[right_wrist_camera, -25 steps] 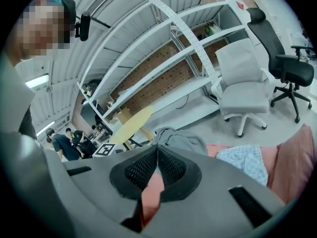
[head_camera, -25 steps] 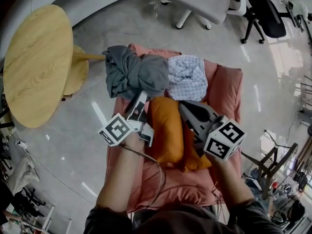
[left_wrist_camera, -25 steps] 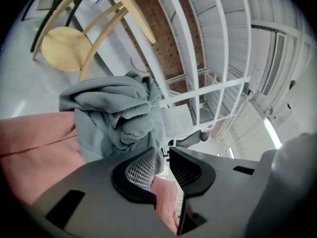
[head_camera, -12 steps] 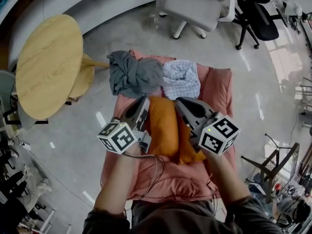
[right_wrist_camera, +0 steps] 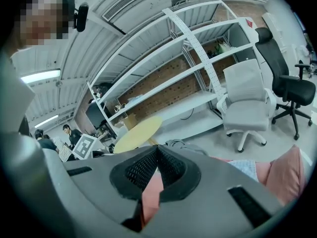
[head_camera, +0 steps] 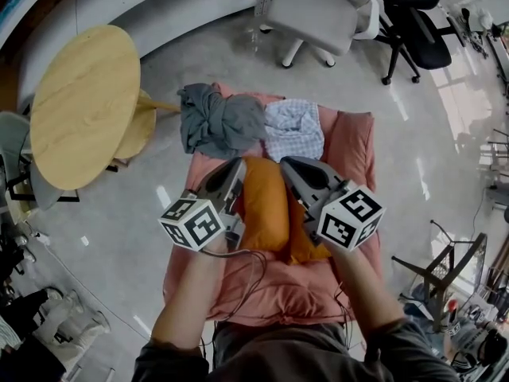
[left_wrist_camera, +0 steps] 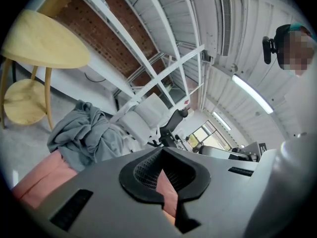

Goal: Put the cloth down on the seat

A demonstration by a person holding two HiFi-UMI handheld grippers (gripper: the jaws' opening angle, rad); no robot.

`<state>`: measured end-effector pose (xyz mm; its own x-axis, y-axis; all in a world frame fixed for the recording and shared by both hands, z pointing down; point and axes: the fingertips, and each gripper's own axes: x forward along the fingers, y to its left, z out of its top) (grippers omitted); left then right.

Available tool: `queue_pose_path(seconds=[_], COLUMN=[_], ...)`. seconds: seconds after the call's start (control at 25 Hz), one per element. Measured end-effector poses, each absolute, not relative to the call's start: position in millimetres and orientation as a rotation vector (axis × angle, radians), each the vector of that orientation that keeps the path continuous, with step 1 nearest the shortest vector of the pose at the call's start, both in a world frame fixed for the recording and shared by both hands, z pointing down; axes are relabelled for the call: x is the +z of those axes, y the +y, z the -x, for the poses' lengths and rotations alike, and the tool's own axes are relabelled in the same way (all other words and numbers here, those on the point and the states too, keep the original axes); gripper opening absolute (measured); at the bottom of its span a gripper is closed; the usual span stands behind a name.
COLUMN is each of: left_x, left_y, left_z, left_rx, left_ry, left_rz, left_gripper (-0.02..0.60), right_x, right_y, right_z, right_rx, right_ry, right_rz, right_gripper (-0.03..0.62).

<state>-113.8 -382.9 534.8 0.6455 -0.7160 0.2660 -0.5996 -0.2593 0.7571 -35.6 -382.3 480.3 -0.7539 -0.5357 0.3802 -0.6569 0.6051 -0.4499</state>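
Note:
A crumpled grey cloth (head_camera: pixel 219 126) lies at the far left end of the pink seat (head_camera: pixel 354 146), with a checked cloth (head_camera: pixel 294 130) beside it and an orange cloth (head_camera: pixel 266 205) in the middle. My left gripper (head_camera: pixel 236 164) hovers over the orange cloth's left edge, short of the grey cloth, shut with nothing in it. In the left gripper view its jaws (left_wrist_camera: pixel 161 151) meet, and the grey cloth (left_wrist_camera: pixel 84 135) lies ahead to the left. My right gripper (head_camera: pixel 285 164) hangs over the orange cloth's right side, shut and empty; its tips (right_wrist_camera: pixel 157 148) touch.
A round wooden table (head_camera: pixel 83 114) with a lower shelf stands left of the seat. A white office chair (head_camera: pixel 318 10) and a black one (head_camera: pixel 417 30) stand beyond it. Metal frames and clutter sit at the right edge (head_camera: pixel 445 269). Shiny floor surrounds the seat.
My left gripper has let go of the grey cloth, drawn back toward me and shut. The grey cloth stays on the seat. The right gripper has shifted slightly left.

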Motion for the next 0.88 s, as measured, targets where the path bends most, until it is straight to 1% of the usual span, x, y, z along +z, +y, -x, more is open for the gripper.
queue_pose_path(seconds=[0.88], left_x=[530.8], left_y=[-392.8], left_z=[115.4], left_rx=[-0.162], left_ry=[-0.999], left_rz=[-1.946], left_gripper=[0.009], right_x=[480.6], right_y=[-388.9], right_z=[38.4], right_rx=[0.888], right_ry=[-2.586], right_rz=[-1.021], right_gripper=[0.015])
